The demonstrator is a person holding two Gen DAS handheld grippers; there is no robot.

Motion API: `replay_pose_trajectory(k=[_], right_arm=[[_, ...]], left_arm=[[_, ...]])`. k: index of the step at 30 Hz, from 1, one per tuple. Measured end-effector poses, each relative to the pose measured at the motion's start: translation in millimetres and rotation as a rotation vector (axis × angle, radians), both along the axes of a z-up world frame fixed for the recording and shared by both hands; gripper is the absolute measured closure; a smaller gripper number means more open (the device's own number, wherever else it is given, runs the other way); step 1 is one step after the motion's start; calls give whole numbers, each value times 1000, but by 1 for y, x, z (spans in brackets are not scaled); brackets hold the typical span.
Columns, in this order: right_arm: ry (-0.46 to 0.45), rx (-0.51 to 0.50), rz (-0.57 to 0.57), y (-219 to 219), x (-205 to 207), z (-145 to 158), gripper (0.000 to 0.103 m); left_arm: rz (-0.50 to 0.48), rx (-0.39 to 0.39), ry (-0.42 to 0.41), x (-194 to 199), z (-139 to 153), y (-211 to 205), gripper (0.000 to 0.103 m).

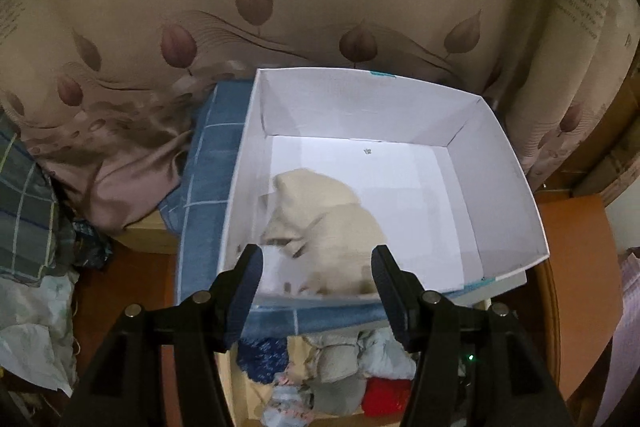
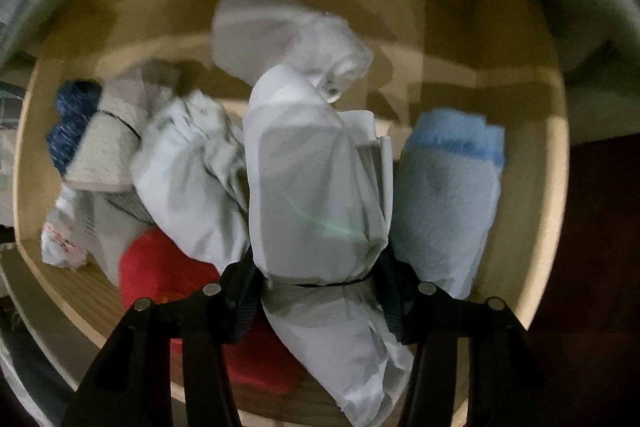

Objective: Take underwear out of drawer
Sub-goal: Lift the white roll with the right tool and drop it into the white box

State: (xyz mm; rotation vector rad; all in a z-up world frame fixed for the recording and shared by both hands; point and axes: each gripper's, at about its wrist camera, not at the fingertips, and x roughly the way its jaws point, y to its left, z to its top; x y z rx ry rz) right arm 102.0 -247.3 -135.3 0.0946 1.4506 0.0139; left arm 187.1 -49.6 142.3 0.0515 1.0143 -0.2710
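Right tongs [image 2: 318, 287] pinch a soft, crumpled white underwear bundle [image 2: 316, 187].

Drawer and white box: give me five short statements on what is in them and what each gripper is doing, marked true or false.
1. The right gripper is clamped on a pale grey rolled garment. True.
2. The left gripper is holding the cream garment. False: its jaws stand open and empty above it.
3. The cream garment lies inside the white box. True.
4. The white box is full of clothes. False: only the cream garment lies in it.
5. A red garment lies in the drawer, to the left of the clamped roll in the right wrist view. True.
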Motion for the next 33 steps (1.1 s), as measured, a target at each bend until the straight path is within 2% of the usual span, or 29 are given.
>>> replay_pose_trajectory(k=[3, 8, 12, 16, 25, 33], right_arm=[[-100, 23, -11, -2, -6, 19, 56], [-154, 97, -31, -8, -18, 41, 56], [-240, 140, -8, -8, -34, 69, 57], [-296, 181, 39, 3, -43, 99, 57], [-406, 185, 118, 18, -62, 168, 57], [-521, 175, 85, 14, -30, 245, 57]], left_arm=[[0, 8, 2, -10, 6, 11, 45], [-4, 70, -44, -35, 11, 31, 45], [1, 139, -85, -59, 3, 41, 45], [45, 161, -108, -82, -20, 56, 45], [232, 111, -25, -114, -107, 81, 45], [244, 170, -28, -126, -150, 65, 45]])
